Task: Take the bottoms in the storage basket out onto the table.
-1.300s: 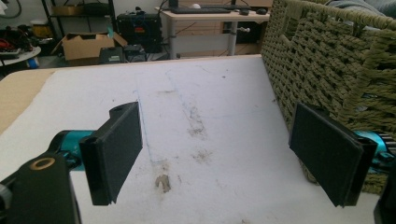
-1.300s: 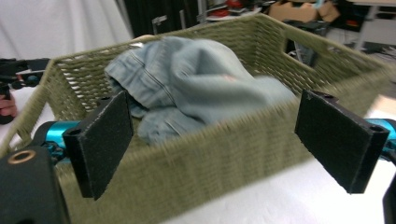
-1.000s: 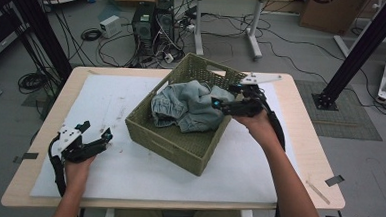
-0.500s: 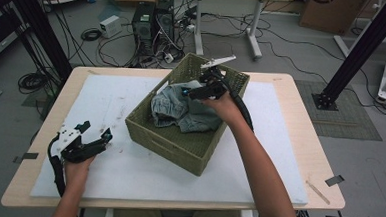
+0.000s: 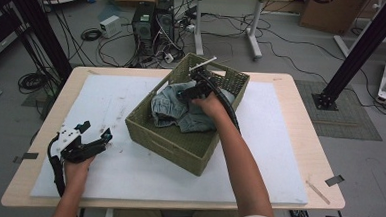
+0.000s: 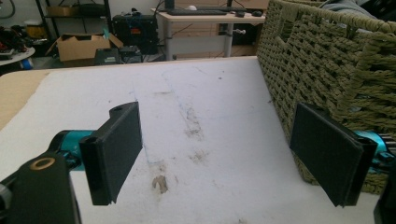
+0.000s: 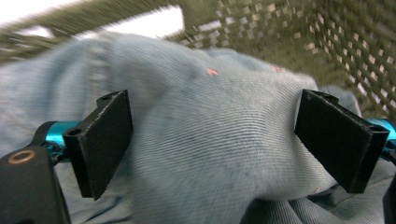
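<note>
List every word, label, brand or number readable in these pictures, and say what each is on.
None can be read.
The cardboard box behind the table has a dark mark, cut off and too blurred to read.
The basket, the denim cloth in it, the white mat, the left gripper and the right gripper carry no lettering.

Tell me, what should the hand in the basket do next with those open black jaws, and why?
Probably close the right gripper on the crumpled light-blue denim cloth. Its jaws stand wide open with a hump of cloth bulging between them, inside the woven olive-green basket, so a squeeze looks likely to catch it. The left gripper rests open on the white mat.
</note>
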A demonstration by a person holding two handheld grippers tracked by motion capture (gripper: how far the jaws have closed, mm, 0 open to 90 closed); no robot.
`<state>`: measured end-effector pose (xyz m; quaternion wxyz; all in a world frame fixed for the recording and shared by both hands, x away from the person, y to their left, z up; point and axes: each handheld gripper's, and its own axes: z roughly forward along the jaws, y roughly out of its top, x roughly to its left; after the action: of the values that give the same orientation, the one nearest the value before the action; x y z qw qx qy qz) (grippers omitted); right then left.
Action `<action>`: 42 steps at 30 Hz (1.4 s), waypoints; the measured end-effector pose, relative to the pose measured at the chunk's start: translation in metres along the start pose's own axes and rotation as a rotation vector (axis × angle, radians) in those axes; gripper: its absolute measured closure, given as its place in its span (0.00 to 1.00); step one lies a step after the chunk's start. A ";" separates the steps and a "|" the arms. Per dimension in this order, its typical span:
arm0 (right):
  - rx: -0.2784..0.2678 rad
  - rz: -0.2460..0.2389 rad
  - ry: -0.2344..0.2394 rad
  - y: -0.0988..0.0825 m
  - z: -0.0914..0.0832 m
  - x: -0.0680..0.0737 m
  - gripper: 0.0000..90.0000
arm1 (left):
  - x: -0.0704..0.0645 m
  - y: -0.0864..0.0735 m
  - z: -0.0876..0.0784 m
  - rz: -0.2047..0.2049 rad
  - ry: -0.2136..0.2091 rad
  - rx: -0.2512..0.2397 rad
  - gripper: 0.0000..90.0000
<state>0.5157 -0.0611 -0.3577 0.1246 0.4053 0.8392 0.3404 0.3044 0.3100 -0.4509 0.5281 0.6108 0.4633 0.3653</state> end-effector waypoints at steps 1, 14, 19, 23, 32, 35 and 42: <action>0.025 0.003 0.001 -0.001 0.006 -0.001 0.21 | 0.000 0.000 0.000 0.000 0.000 0.000 0.19; -0.006 -0.013 0.064 -0.007 0.003 0.004 0.94 | 0.000 0.000 0.000 -0.009 -0.002 -0.004 0.19; -0.214 0.008 0.173 -0.009 -0.032 -0.003 0.95 | 0.000 0.000 0.000 -0.011 -0.001 -0.005 0.19; -0.302 0.003 0.204 -0.010 -0.052 -0.006 0.95 | 0.000 0.000 0.000 -0.011 -0.001 -0.005 0.19; -0.553 0.024 0.237 -0.013 -0.119 -0.027 0.96 | 0.000 0.000 -0.001 -0.012 0.002 -0.004 0.19; -0.597 0.018 0.223 -0.013 -0.140 -0.032 0.96 | 0.000 0.000 -0.001 -0.014 0.003 -0.006 0.19; -0.708 0.015 0.212 -0.022 -0.183 -0.042 0.96 | 0.000 0.000 -0.001 -0.007 0.003 -0.004 0.19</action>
<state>0.4403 -0.1889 -0.2402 0.1670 0.3058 0.6747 0.6507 0.3036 0.3106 -0.4510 0.5299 0.6076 0.4655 0.3651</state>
